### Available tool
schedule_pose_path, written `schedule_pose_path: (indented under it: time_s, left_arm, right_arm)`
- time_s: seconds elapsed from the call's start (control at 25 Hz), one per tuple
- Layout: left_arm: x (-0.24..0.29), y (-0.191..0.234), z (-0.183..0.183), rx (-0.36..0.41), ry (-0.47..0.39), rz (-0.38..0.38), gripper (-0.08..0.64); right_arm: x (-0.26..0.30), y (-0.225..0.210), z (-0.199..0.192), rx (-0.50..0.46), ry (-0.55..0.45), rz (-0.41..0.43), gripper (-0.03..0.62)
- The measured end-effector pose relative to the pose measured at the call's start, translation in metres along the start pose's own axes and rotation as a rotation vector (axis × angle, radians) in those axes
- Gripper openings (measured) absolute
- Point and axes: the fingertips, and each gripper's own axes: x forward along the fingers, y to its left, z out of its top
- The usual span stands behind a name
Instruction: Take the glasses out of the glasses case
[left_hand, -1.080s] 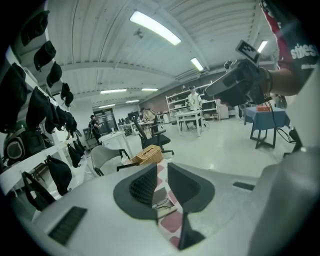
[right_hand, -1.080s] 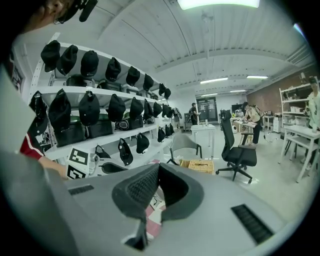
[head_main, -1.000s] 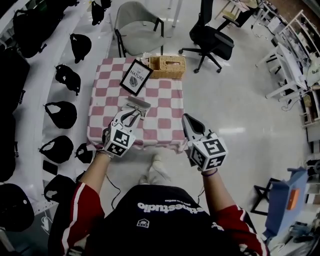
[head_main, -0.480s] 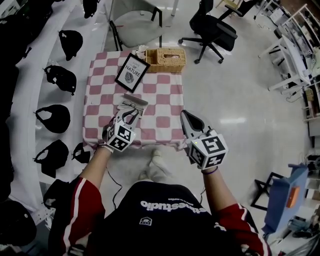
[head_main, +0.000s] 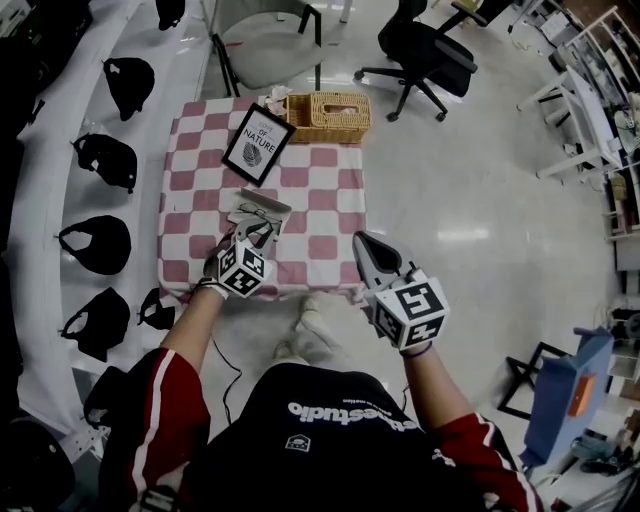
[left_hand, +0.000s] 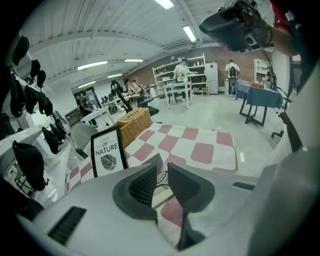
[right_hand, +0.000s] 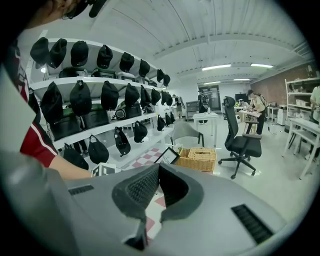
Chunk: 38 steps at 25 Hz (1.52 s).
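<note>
A grey glasses case (head_main: 262, 208) lies open on the pink-and-white checked table (head_main: 330, 200), towards its front left. Its raised lid (left_hand: 155, 164) shows just behind my left jaws, with the thin black arms of the glasses (left_hand: 161, 176) in the gap. My left gripper (head_main: 252, 232) points at the case's near edge, and its jaws (left_hand: 161, 187) stand a narrow gap apart with nothing clamped that I can see. My right gripper (head_main: 362, 243) hangs over the table's front right corner, jaws (right_hand: 159, 172) shut and empty.
A framed "NATURE" print (head_main: 258, 146) and a wicker basket (head_main: 328, 116) stand at the table's back. A grey chair (head_main: 265, 35) and a black office chair (head_main: 425, 55) are behind it. Shelves of black bags (head_main: 95, 245) run along the left.
The left gripper has stayed at the case's near edge. The right gripper has drifted slightly left, closer to the table's front corner. The head camera has shifted.
</note>
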Motion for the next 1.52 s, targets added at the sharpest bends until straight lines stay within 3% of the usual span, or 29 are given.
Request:
schedule_pose_path:
  time_s: [0.52, 0.8, 1.32, 1.52]
  left_arm:
    - [0.048, -0.001, -0.043, 0.072, 0.147, -0.039, 0.074]
    - [0.061, 0.002, -0.054, 0.179, 0.213, -0.023, 0.077]
    - [0.078, 0.006, -0.049, 0.341, 0.253, 0.026, 0.074]
    - [0.077, 0.01, -0.042, 0.398, 0.248, 0.053, 0.038]
  right_arm:
    - [0.007, -0.003, -0.021, 0.027, 0.049, 0.014, 0.003]
    - [0.007, -0.008, -0.023, 0.045, 0.048, 0.01, 0.003]
    - [-0.003, -0.024, -0.029, 0.082, 0.043, -0.015, 0.003]
    - [-0.004, -0.027, -0.029, 0.091, 0.042, -0.02, 0.003]
